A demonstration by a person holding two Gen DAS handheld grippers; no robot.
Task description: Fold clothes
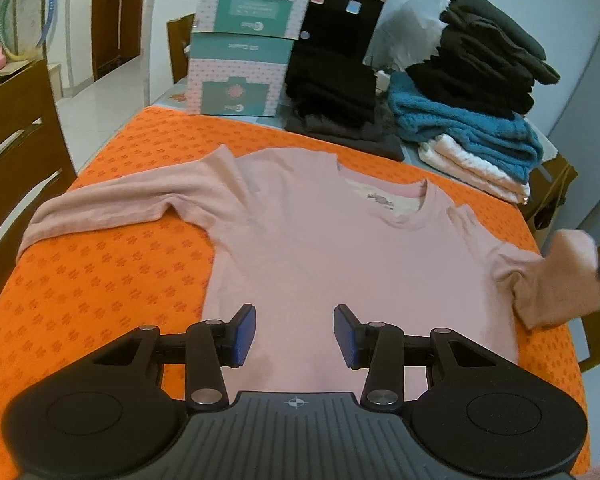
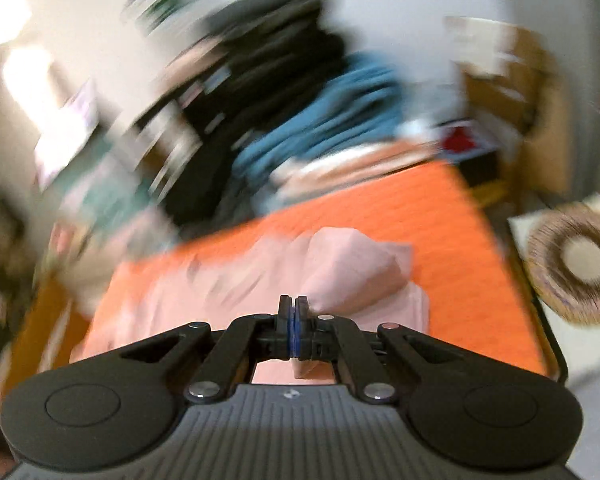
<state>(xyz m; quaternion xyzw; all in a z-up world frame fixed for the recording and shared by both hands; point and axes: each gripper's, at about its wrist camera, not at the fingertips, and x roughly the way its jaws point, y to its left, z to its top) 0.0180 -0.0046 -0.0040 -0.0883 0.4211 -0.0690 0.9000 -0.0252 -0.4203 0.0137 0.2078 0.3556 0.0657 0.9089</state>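
Note:
A pink long-sleeved shirt (image 1: 320, 248) lies flat, front up, on the orange patterned cloth (image 1: 120, 280), collar toward the far side. Its left sleeve (image 1: 100, 208) stretches out to the left edge. My left gripper (image 1: 295, 334) hovers over the shirt's lower body, open, with nothing between its blue pads (image 1: 244, 334). The right sleeve (image 1: 560, 280) is lifted off the table at the right edge. In the blurred right wrist view my right gripper (image 2: 295, 328) is shut on that pink sleeve (image 2: 352, 272), with fabric bunched just beyond the jaws.
Teal and pink boxes (image 1: 244, 40) and a folded black stack (image 1: 332, 96) stand at the far side. A taller pile of dark, blue and white clothes (image 1: 472, 120) sits at the back right. A wooden chair (image 1: 16, 140) is left of the table. A round woven object (image 2: 576, 268) lies right of it.

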